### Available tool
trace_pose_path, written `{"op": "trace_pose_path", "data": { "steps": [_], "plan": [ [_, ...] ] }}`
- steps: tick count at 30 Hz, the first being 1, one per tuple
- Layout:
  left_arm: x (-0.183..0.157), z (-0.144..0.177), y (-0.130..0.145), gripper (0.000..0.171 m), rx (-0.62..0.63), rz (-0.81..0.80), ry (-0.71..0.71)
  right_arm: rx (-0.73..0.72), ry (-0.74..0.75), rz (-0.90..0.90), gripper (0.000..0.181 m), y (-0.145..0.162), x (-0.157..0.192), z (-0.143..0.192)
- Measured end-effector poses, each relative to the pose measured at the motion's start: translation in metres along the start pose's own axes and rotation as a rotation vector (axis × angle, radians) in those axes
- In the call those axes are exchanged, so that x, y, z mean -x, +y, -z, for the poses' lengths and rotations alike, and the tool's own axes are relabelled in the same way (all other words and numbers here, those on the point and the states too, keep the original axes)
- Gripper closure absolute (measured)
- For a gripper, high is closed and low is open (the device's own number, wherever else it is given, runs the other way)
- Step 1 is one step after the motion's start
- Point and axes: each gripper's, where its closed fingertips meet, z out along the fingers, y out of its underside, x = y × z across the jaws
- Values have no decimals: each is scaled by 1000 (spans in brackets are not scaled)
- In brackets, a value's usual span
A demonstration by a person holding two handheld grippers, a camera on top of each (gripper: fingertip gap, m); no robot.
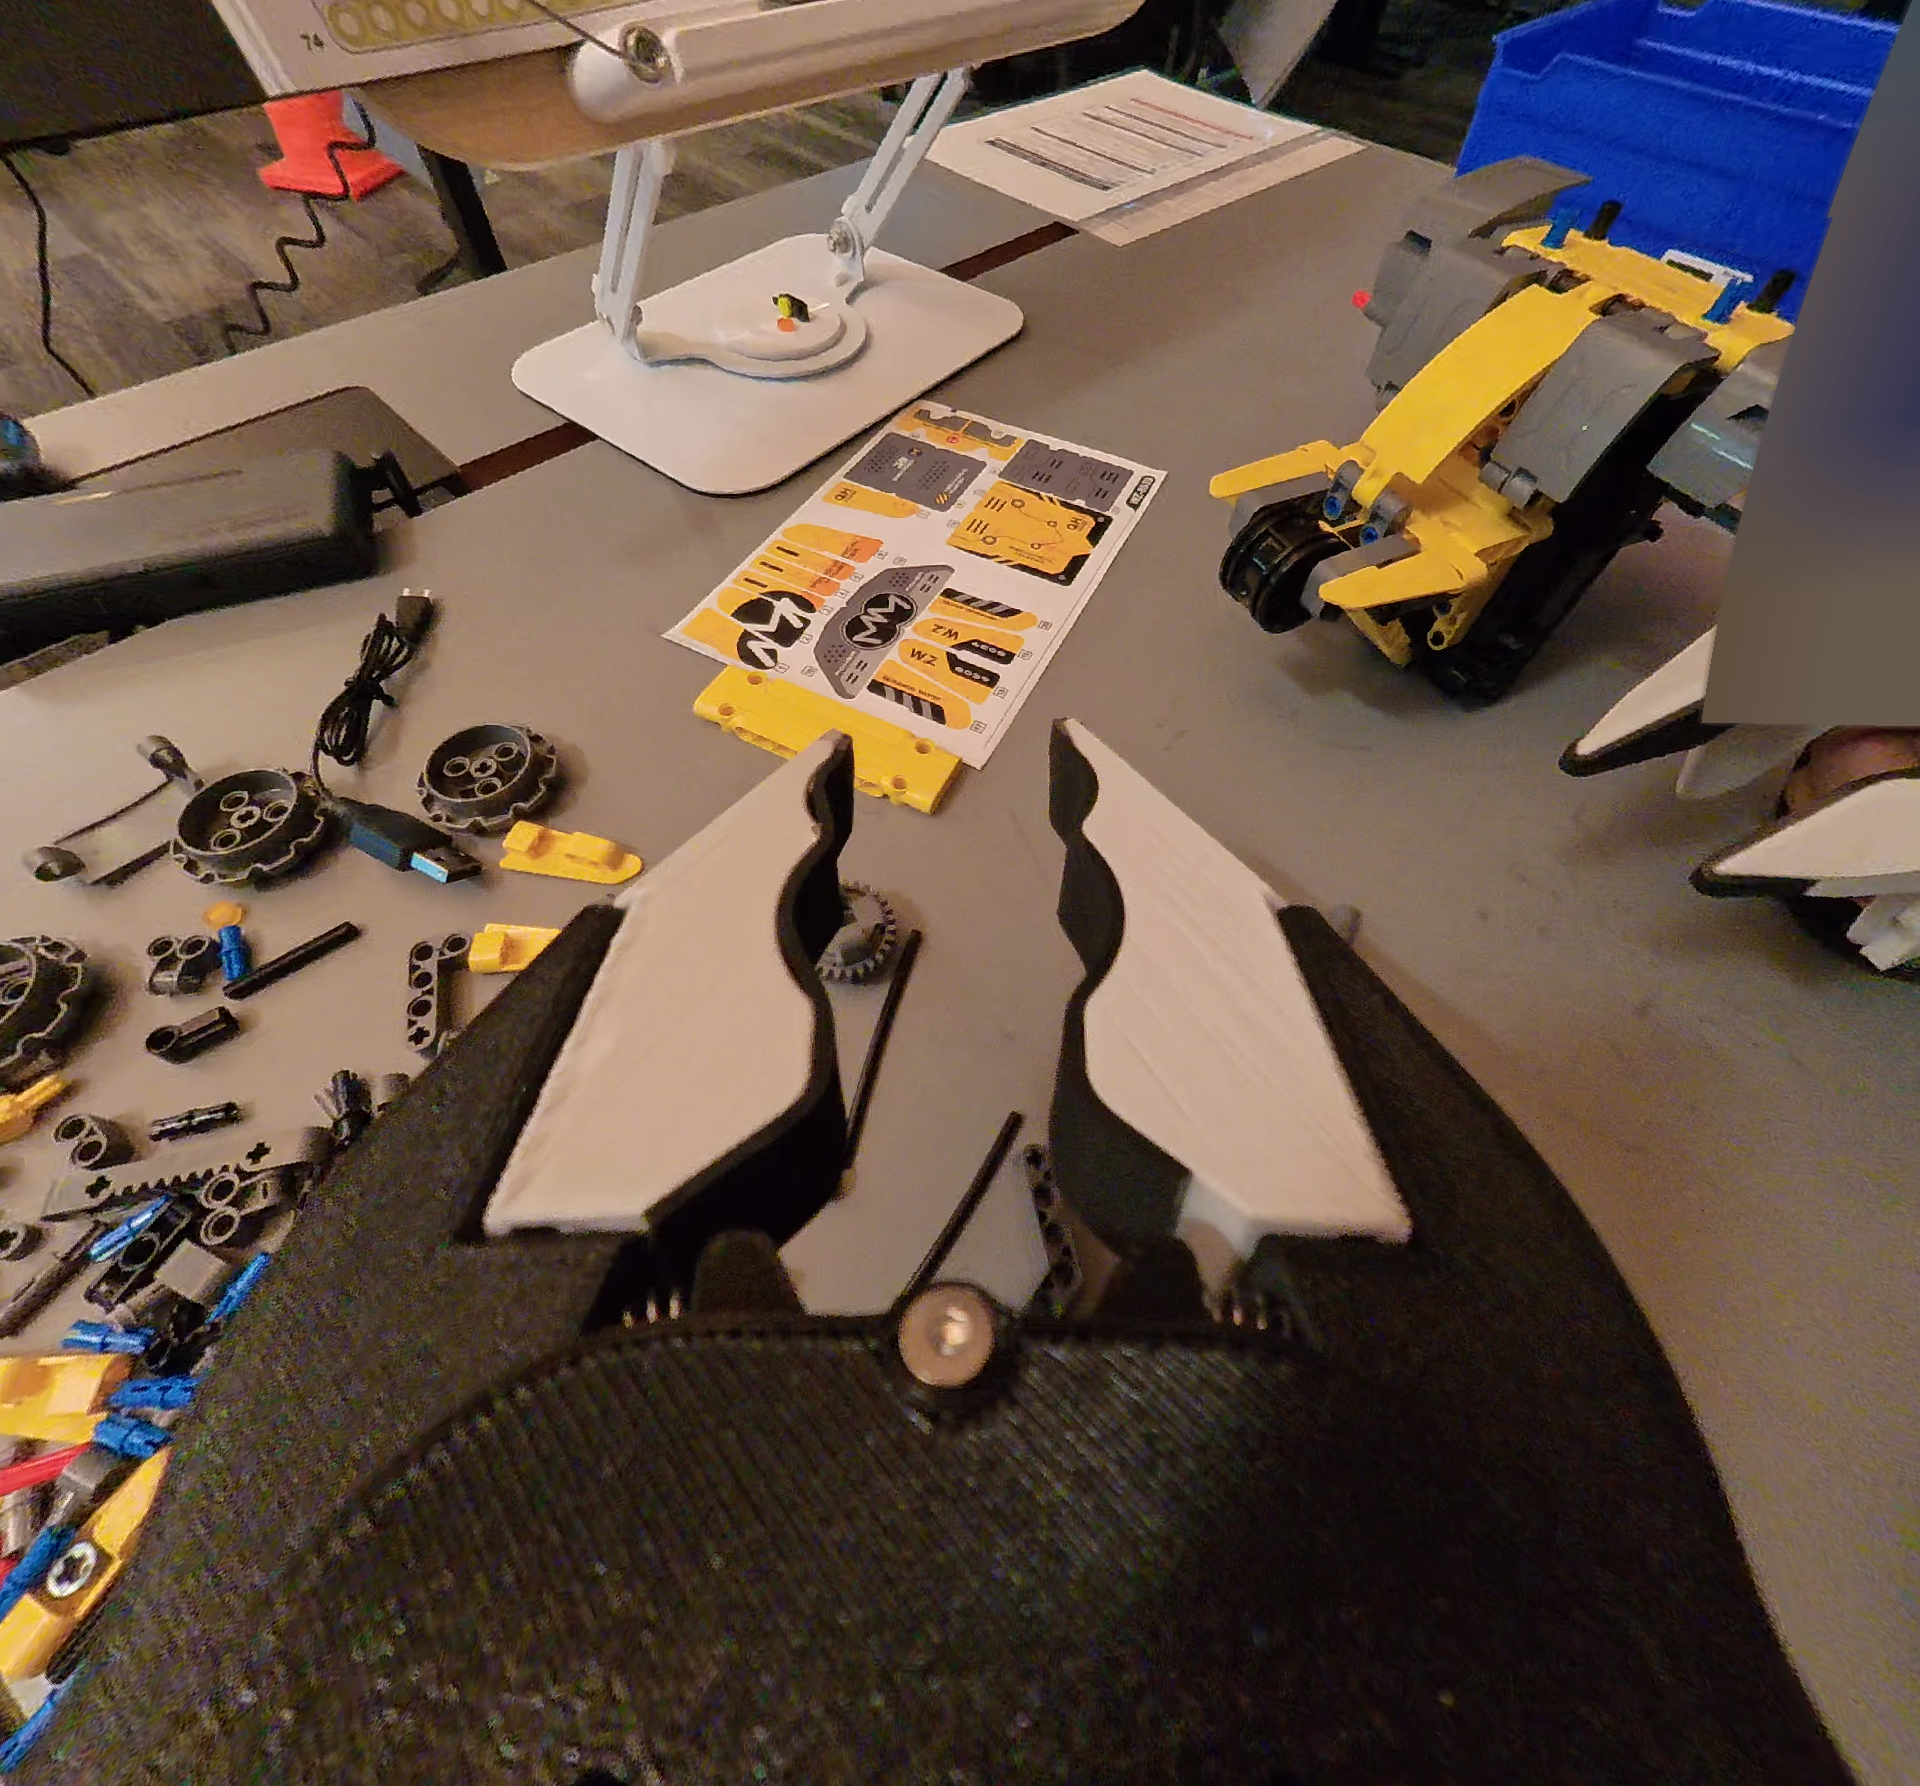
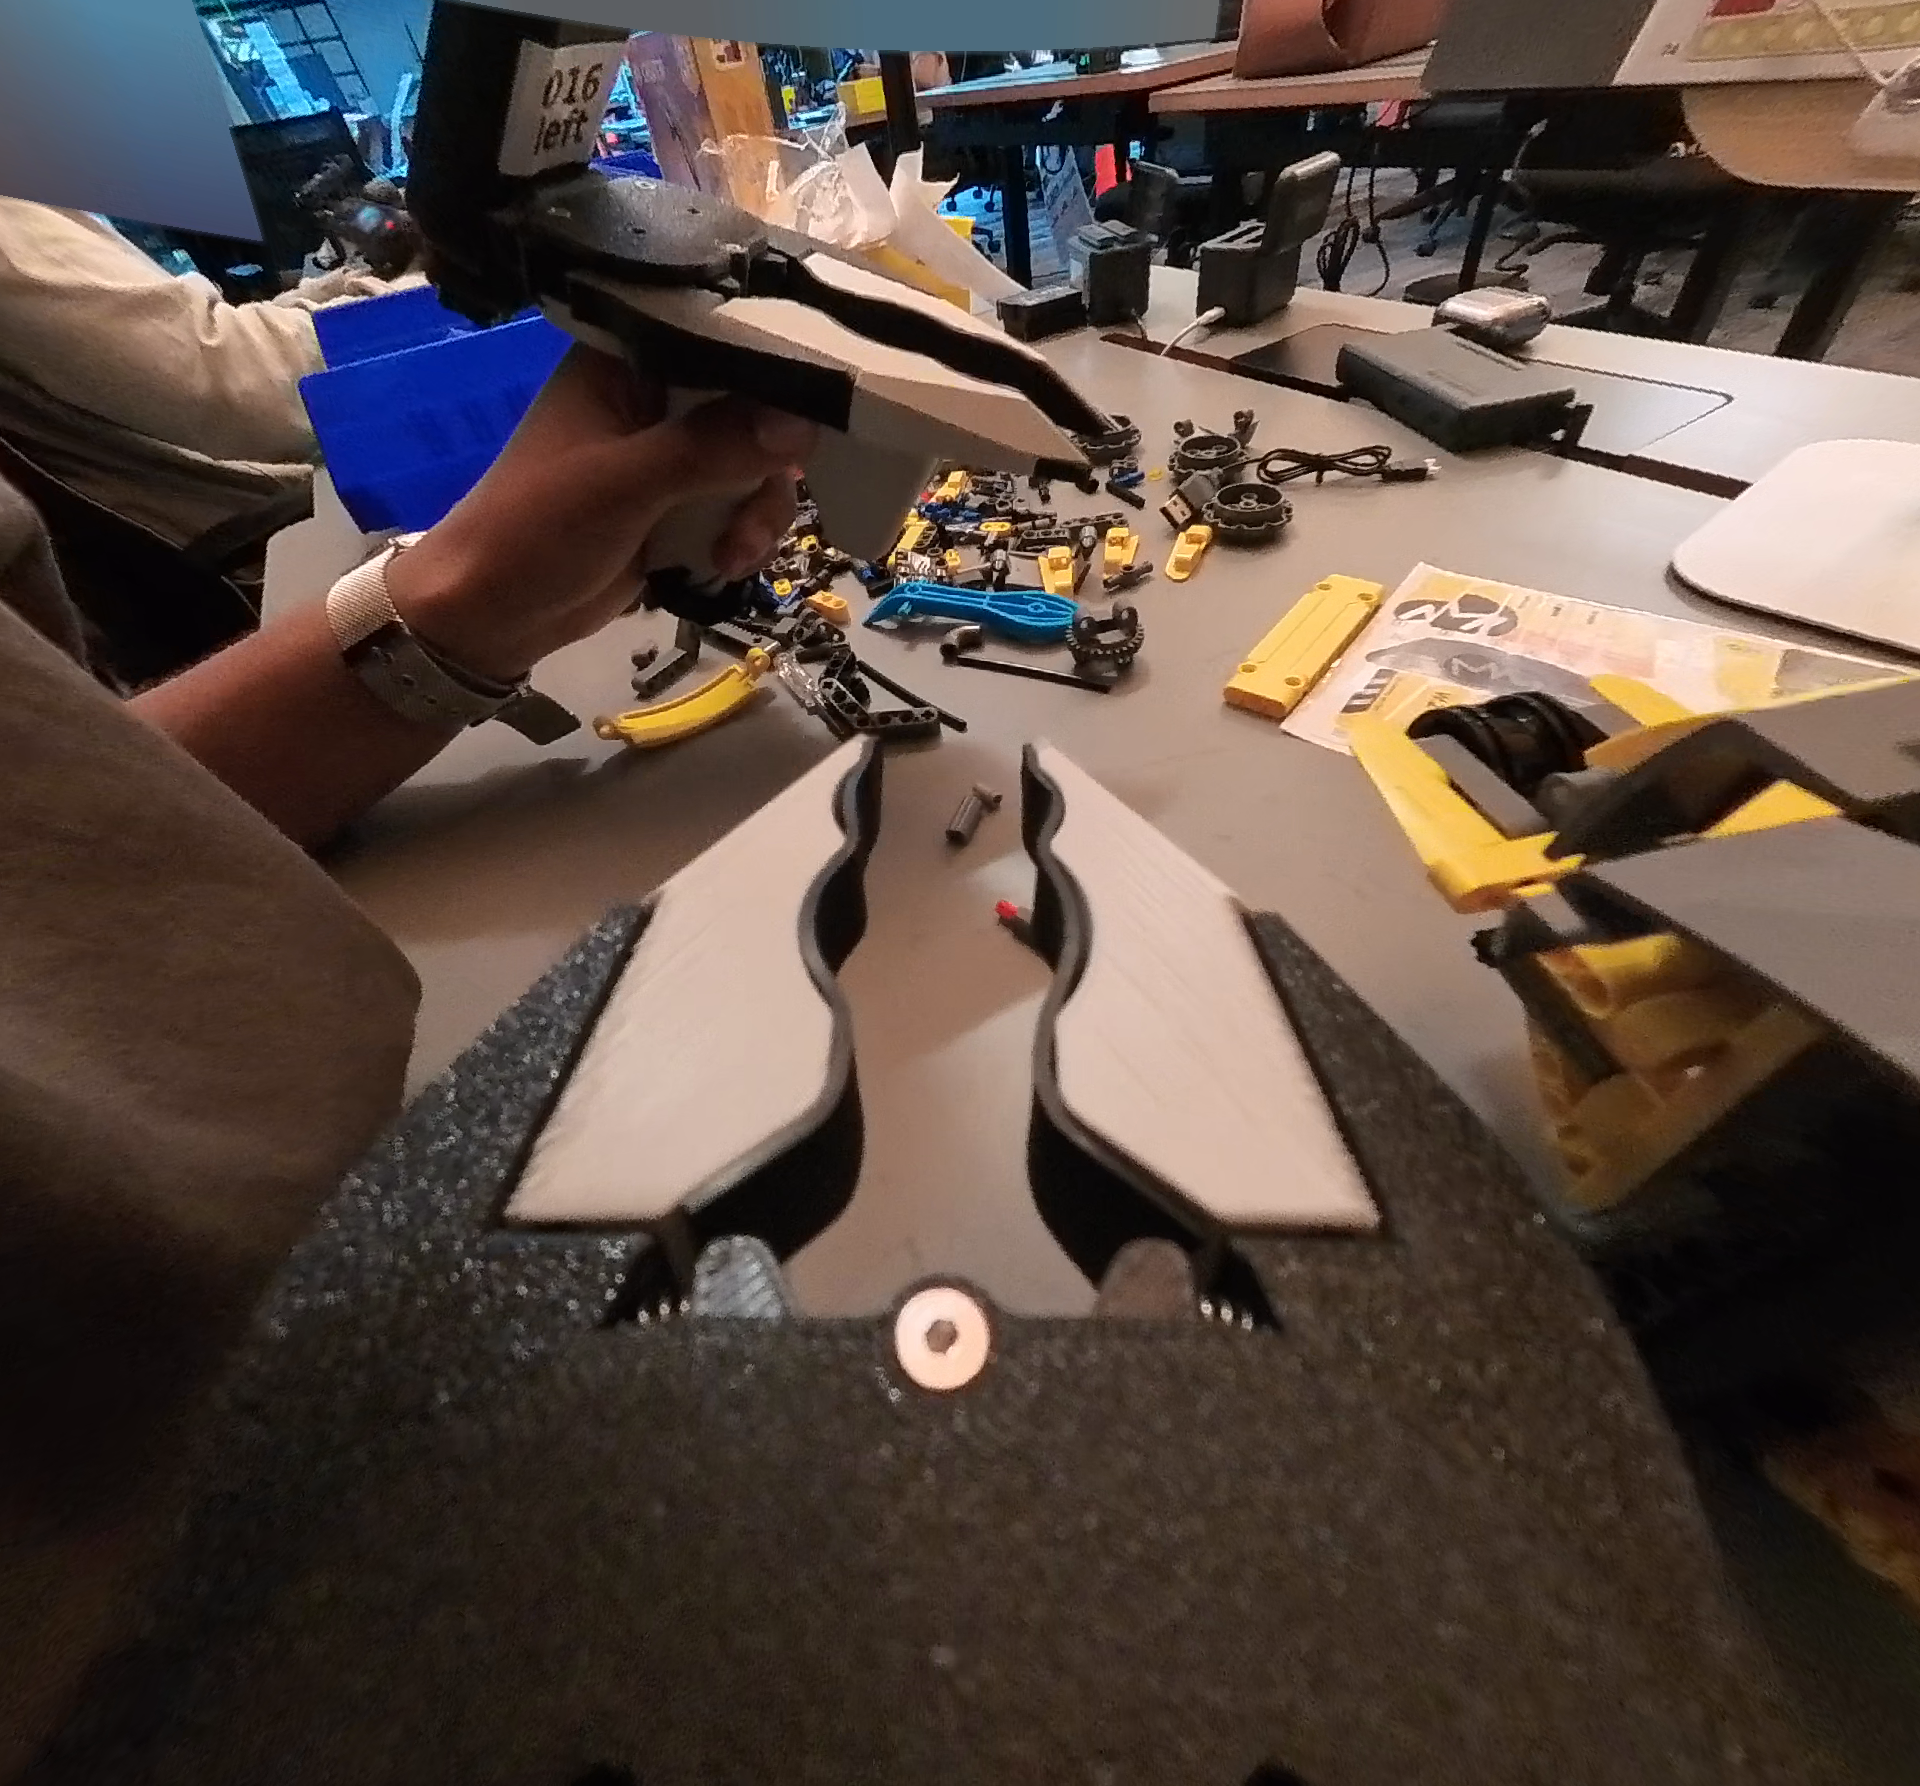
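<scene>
My left gripper (image 1: 951, 749) is open and empty, held above the grey table over a grey gear (image 1: 862, 936) and a black axle (image 1: 883, 1040). Just beyond its tips a yellow panel (image 1: 821, 728) lies partly under a sticker sheet (image 1: 914, 583). My right gripper (image 2: 948, 754) is open and empty, low over the table, with a small dark pin (image 2: 971, 814) and a tiny red piece (image 2: 1006, 908) between its fingers. A yellow and grey brick vehicle (image 1: 1475, 469) stands right of it (image 2: 1621, 801). A hand holds the left gripper (image 2: 1086, 448) over the loose parts.
Loose black, yellow and blue parts (image 1: 208, 1009) spread at the left, with toothed wheels and a USB cable (image 1: 384, 687). A white stand (image 1: 779, 354) carries an instruction booklet at the back. A blue bin (image 1: 1683, 95) is far right, a black box (image 1: 177, 531) far left. A blue tool (image 2: 977, 609) lies among the parts.
</scene>
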Motion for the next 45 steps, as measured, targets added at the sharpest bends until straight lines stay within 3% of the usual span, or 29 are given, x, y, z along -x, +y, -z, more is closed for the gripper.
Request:
{"op": "trace_pose_path", "data": {
  "steps": [10, 16, 20, 24, 26, 29, 37, 45],
  "plan": [
    [-6, -3, 0, 133, 0, 10, 30, -20, 26, 13, 155, -3, -4, 4],
    [3, 8, -10, 133, -37, -4, -23, -12, 13, 15, 155, -2, -2, 2],
    [38, 33, -27, 118, -130, 9, -235, -14, 26, 62, 153, -2, 2, 3],
    [71, 77, -47, 122, -278, 110, -375, 3, 68, 118, 152, 0, 1, 5],
    [71, 86, -51, 151, -327, 151, -322, 5, 76, 125, 152, 0, 1, 5],
    [72, 88, -48, 167, -346, 246, -224, 13, 72, 127, 151, 1, 2, 4],
    [92, 116, -55, 163, -483, 326, -250, 67, 102, 154, 141, 10, 3, 1],
    [85, 92, -42, 150, -374, 287, -241, 70, 107, 156, 141, 11, 4, 2]
  ]
}}
